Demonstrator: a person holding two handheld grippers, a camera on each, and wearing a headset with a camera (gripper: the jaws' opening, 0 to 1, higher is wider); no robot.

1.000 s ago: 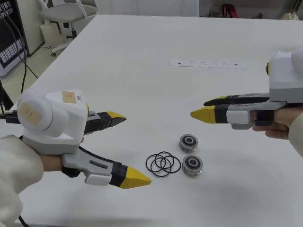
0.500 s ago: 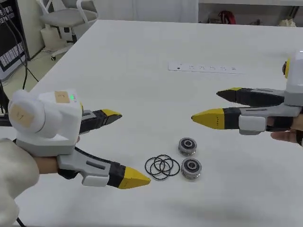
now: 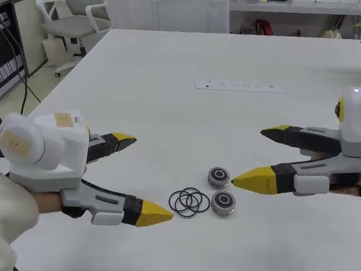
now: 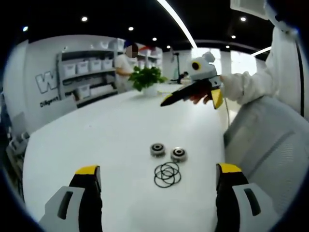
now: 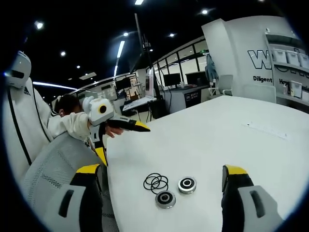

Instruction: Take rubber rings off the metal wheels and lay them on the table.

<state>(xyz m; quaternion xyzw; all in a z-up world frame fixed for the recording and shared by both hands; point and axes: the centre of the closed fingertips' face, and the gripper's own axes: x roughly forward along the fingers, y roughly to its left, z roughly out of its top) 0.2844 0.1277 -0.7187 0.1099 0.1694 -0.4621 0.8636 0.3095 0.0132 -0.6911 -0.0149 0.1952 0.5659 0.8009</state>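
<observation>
While claws gape, rings (heaped), wheels mid-table

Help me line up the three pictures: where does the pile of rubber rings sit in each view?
Head view: rubber rings, low centre.
Left gripper view: rubber rings, just below centre.
Right gripper view: rubber rings, lower middle.
Shared landmark: metal wheels, beside them.

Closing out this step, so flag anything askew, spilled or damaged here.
Nothing stands out. The rubber rings lie in an overlapping bunch on the table beside the two metal wheels, both flat; left claw and right claw are open.
</observation>
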